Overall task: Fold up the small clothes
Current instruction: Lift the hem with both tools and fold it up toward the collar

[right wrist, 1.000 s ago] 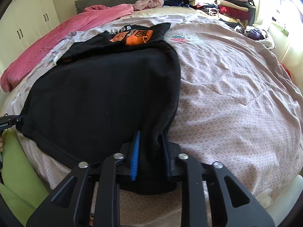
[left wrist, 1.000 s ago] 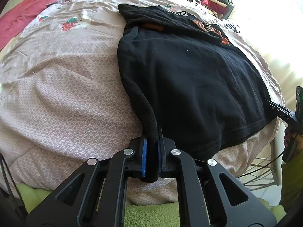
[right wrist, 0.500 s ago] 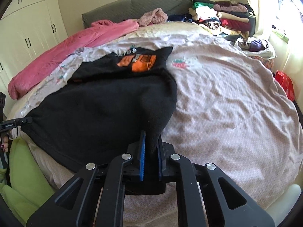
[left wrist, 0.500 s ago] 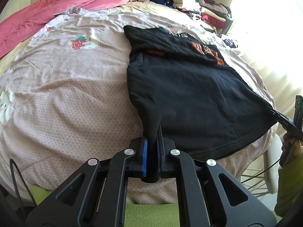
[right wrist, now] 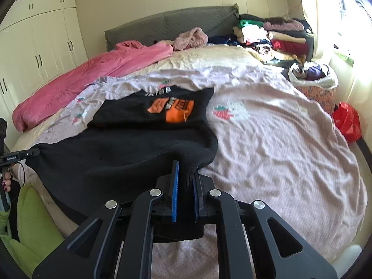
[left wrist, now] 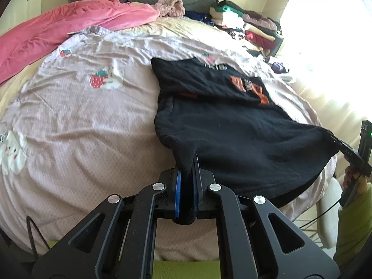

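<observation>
A black sweatshirt (left wrist: 234, 127) with an orange print (left wrist: 253, 88) lies on the bed, its top part folded over. It also shows in the right wrist view (right wrist: 121, 153), print (right wrist: 173, 109) facing up. My left gripper (left wrist: 186, 174) is shut on one bottom corner of the sweatshirt. My right gripper (right wrist: 186, 181) is shut on the other bottom corner. Both hold the hem raised above the bed's near edge. The right gripper shows at the right edge of the left view (left wrist: 348, 153), the left gripper at the left edge of the right view (right wrist: 16, 157).
The bed has a pink strawberry-print sheet (left wrist: 81, 121). A pink quilt (right wrist: 93, 72) lies along the far left. Stacked clothes (right wrist: 272, 34) sit by the grey headboard (right wrist: 167, 23). A bag of clothes (right wrist: 313, 74) and red bag (right wrist: 347, 121) stand at the right.
Both grippers have lifted the sweatshirt's bottom hem up and toward the head of the bed, so more of the headboard and wall shows. Both stay shut on the corners.
</observation>
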A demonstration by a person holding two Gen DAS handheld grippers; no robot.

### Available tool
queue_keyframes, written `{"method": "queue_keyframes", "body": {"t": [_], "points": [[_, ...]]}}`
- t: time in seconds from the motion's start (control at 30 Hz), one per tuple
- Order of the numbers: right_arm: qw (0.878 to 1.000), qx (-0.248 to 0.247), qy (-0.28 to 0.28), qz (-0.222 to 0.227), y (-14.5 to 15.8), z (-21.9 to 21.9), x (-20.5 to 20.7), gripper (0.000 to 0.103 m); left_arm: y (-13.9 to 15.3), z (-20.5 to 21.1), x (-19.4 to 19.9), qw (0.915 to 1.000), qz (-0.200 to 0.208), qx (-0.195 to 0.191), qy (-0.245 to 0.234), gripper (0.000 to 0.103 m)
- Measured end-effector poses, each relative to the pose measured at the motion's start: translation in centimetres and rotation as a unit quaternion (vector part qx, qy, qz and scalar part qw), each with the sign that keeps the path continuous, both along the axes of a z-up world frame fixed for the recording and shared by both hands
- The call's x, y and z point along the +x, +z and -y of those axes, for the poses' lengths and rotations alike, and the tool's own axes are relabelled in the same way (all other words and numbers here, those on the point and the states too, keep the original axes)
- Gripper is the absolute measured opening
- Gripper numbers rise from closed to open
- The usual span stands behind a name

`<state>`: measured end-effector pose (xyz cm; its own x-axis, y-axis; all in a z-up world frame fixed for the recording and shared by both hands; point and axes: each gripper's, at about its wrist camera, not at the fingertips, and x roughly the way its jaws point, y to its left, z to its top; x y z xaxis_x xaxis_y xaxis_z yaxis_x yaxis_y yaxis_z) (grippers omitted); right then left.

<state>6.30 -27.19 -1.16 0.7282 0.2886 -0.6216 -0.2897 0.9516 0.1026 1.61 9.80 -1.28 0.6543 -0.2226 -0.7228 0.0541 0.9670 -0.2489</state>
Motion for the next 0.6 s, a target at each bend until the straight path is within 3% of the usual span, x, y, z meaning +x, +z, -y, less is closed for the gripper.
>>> {"method": "queue_keyframes", "body": {"t": [0.6], "points": [[0.999,0.006,0.0,0.051,3.3,-0.3,4.0,0.009,3.4,-0.2,4.4,0.999,0.035,0.02,0.02,0.002]]}}
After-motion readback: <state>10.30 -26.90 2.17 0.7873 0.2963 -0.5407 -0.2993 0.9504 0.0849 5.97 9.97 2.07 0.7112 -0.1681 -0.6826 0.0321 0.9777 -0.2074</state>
